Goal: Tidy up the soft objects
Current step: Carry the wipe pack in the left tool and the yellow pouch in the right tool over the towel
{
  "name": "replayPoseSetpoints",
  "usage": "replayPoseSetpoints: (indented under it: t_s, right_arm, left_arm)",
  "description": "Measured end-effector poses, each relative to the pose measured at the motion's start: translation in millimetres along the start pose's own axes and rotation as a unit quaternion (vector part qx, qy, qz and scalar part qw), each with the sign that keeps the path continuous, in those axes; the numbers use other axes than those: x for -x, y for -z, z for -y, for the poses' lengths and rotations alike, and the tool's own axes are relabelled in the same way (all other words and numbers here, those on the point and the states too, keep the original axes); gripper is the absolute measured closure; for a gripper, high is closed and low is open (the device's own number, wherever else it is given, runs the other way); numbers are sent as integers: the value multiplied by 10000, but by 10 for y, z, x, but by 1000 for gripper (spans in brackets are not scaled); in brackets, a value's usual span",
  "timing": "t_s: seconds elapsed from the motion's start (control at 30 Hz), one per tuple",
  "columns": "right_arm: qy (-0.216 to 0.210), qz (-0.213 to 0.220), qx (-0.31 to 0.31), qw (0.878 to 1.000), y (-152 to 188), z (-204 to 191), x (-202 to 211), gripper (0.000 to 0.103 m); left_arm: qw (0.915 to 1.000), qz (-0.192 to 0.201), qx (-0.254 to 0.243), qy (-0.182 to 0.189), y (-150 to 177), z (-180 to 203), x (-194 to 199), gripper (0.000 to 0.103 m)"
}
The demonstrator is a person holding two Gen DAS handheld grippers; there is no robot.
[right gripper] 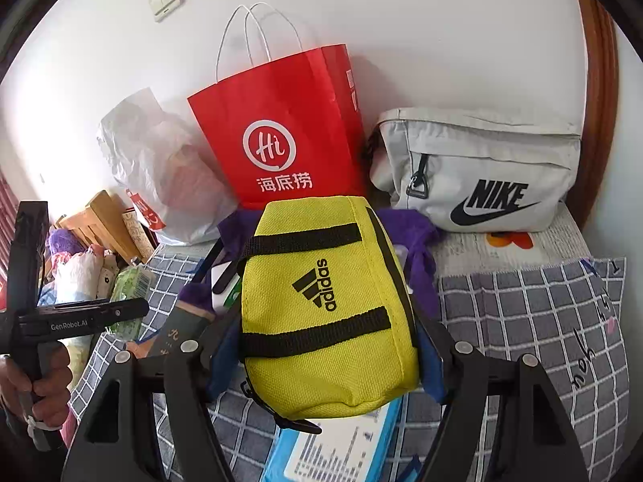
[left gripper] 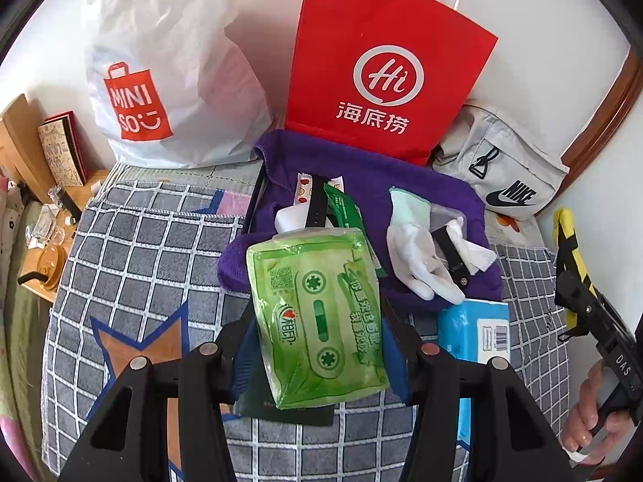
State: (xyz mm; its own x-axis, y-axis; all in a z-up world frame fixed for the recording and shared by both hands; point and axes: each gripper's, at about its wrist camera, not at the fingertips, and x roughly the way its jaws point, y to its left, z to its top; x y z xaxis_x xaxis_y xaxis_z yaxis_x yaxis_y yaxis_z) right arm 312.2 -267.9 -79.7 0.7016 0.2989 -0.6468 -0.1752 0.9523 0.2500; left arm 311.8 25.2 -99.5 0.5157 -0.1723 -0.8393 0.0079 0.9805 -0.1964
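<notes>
My left gripper [left gripper: 317, 345] is shut on a green tissue pack [left gripper: 317, 317] and holds it above the checked bed cover. My right gripper [right gripper: 325, 345] is shut on a yellow Adidas pouch [right gripper: 325, 301], lifted above a blue tissue pack [right gripper: 341, 450]; the pouch also shows at the right edge of the left wrist view [left gripper: 568, 241]. Behind, a purple cloth [left gripper: 369, 184] carries a white glove [left gripper: 418, 253], a green sachet [left gripper: 341, 209] and small items. The blue tissue pack [left gripper: 478, 329] lies at its front right.
A red paper bag [left gripper: 381, 64], a white Miniso plastic bag [left gripper: 160, 80] and a grey Nike bag [left gripper: 502, 176] stand against the wall at the back. A wooden bedside table [left gripper: 36, 184] with clutter is at the left. The checked cover [right gripper: 530, 321] spreads right.
</notes>
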Motion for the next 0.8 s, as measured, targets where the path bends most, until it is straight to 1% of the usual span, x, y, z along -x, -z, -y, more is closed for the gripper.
replayPoseSetpoints:
  t_s: [0.1,0.13,0.2,0.27,0.4,0.5,0.53,0.63,0.8]
  right_arm:
    - [24,-65,-39,10000,-88,49,-177,30]
    - [93,-73,-46,9999,-110,56,-224,30]
    - [186,-112,-17,9998,-169,71,-327,30]
    - [188,-132,10,9997,-243,86,-428,30]
    - [245,-155,105,9995,-374,78,-604,30]
    - [183,-201,181,9995,-458,55,-755,30]
    - [187,-417,229,9987,-472,48,-795,30]
    - [219,-502,338,9979,-510,37,-944,30]
    - [171,-629,237,9976,-492,115,-1153,30]
  left_arm:
    - [10000,-69,14,60,-97,-27,-114,51]
    - [9999,-83,33,86,-122,-37,-142,51]
    - [9995,-160,99,235,-186,-50,-225,51]
    - [9991,-248,69,341,-248,-41,-313,51]
    - [9992,-292,61,278,-347,-28,-453,51]
    - [9990,-333,58,286,-424,-3,-563,51]
    - [9990,-338,45,279,-446,0,-593,51]
    - [9989,-370,66,288,-507,-17,-699,51]
    - [9980,-498,140,359,-602,-34,-879,51]
